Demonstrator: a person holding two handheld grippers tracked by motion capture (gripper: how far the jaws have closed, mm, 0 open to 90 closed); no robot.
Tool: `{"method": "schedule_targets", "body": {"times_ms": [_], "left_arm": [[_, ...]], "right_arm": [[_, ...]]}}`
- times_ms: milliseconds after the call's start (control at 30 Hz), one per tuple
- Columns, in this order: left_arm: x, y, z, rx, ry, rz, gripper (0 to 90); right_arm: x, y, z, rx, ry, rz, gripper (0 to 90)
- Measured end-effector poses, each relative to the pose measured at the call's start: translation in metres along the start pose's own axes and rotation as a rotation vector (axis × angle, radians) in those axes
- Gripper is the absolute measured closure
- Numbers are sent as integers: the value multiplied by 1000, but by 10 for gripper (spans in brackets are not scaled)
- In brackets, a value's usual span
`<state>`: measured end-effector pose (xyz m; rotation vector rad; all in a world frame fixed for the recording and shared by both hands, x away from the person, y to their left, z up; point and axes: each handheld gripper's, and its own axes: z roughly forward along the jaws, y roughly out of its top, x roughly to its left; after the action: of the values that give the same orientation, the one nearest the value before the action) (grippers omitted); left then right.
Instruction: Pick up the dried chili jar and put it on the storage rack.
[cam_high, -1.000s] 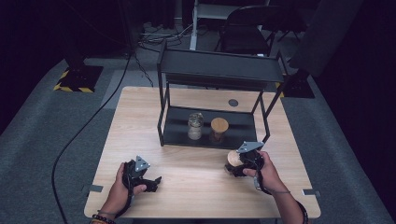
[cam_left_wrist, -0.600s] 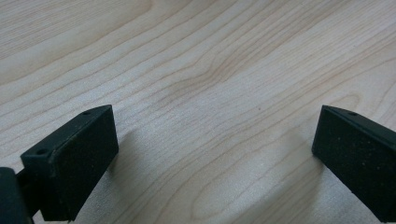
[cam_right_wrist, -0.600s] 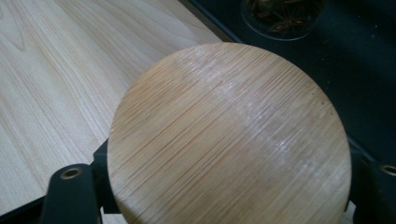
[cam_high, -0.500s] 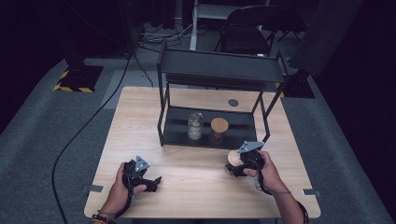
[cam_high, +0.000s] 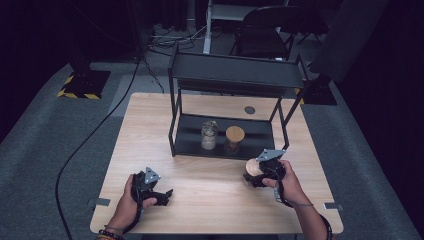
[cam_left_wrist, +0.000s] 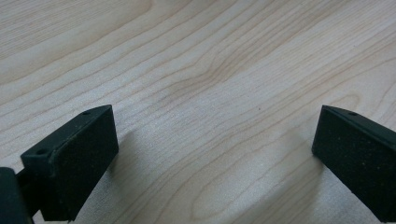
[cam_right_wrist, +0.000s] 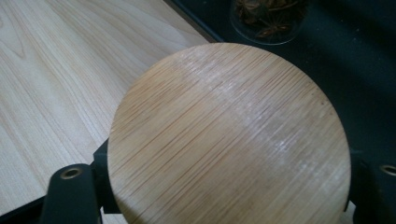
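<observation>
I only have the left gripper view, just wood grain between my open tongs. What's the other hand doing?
Observer: The right tongs are shut on a round bamboo lid, held just in front of the black rack.
Operator: Where does that lid belong?
Observer: Probably on the clear glass jar on the rack's lower shelf, which looks uncovered. The jar beside it already wears a wooden lid.
Operator: And where is my left hand relative to all that?
Observer: The left tongs sit low over the table near its front edge, well left of the rack and apart from both jars.
</observation>
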<state>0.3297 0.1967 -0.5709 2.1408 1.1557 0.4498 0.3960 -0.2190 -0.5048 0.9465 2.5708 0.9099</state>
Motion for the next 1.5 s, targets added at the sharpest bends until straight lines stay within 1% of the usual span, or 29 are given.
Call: {"method": "schedule_targets", "body": {"times_ms": [233, 367, 467, 500, 600, 767, 867, 1033, 1133, 1300, 1500], "left_arm": [[0, 0, 0, 0, 0, 0, 0], [0, 0, 0, 0, 0, 0, 0], [0, 0, 0, 0, 0, 0, 0], [0, 0, 0, 0, 0, 0, 0], [0, 0, 0, 0, 0, 0, 0], [0, 0, 0, 0, 0, 0, 0], [0, 0, 0, 0, 0, 0, 0], [0, 0, 0, 0, 0, 0, 0], [0, 0, 0, 0, 0, 0, 0], [0, 0, 0, 0, 0, 0, 0], [0, 0, 0, 0, 0, 0, 0]], "right_arm": [[-2, 4, -4, 10, -13, 5, 252], [-3, 7, -5, 16, -9, 11, 252], [-5, 9, -5, 14, -5, 31, 252], [-5, 10, -6, 19, -4, 31, 252], [-6, 13, -6, 25, -12, 28, 252], [-8, 19, -9, 20, -24, 37, 252], [-10, 23, -9, 19, -37, 39, 252], [-11, 31, -11, 26, -74, 31, 252], [-14, 35, -11, 29, -84, 28, 252], [-21, 44, -13, 34, -112, 32, 252], [-29, 52, -12, 35, -132, 38, 252]]}}
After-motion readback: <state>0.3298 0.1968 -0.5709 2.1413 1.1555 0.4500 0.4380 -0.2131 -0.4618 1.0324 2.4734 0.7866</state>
